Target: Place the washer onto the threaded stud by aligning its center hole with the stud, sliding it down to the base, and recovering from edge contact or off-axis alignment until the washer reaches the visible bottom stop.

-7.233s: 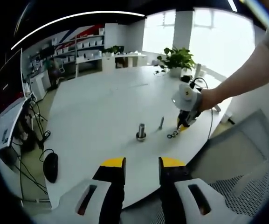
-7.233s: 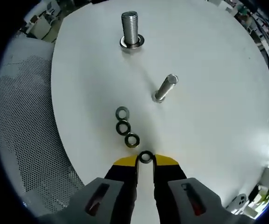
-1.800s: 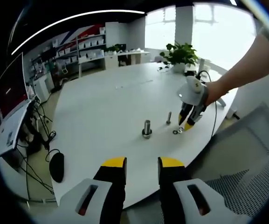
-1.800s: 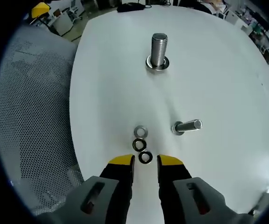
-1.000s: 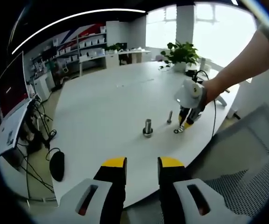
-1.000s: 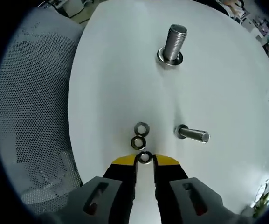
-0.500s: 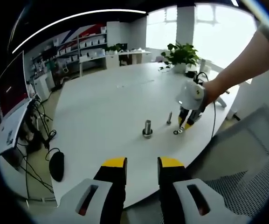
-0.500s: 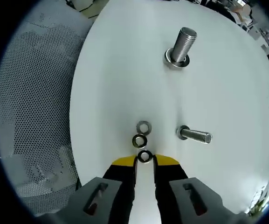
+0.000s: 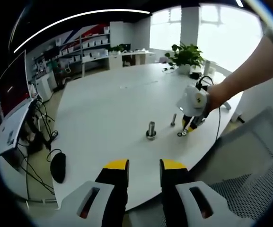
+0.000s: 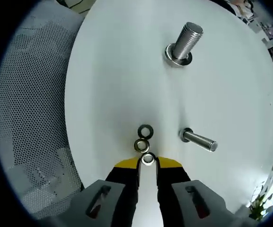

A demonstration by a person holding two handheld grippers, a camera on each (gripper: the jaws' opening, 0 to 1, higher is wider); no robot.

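In the right gripper view my right gripper (image 10: 147,162) is shut on the nearest washer (image 10: 147,159), which sits between its yellow tips on the white table (image 10: 112,75). Two more washers (image 10: 140,144) (image 10: 146,130) lie in a row just beyond. The large threaded stud (image 10: 187,38) stands far ahead to the right, with a washer around its base (image 10: 178,58). In the left gripper view the stud (image 9: 151,129) is mid-table and the right gripper (image 9: 190,127) is low over the washers (image 9: 180,134). My left gripper (image 9: 144,165) is open, holding nothing, off the table's near edge.
A thin bolt (image 10: 198,140) stands upright right of the washers, also visible as the small bolt (image 9: 173,119). A mesh chair (image 10: 27,109) lies beside the table edge. A potted plant (image 9: 185,56) stands at the table's far side; a dark mouse (image 9: 58,166) and cables lie left.
Since 1.8 s ago the right gripper's jaws have closed in on the nearest washer. The right view has shifted slightly. The left gripper has stayed in place.
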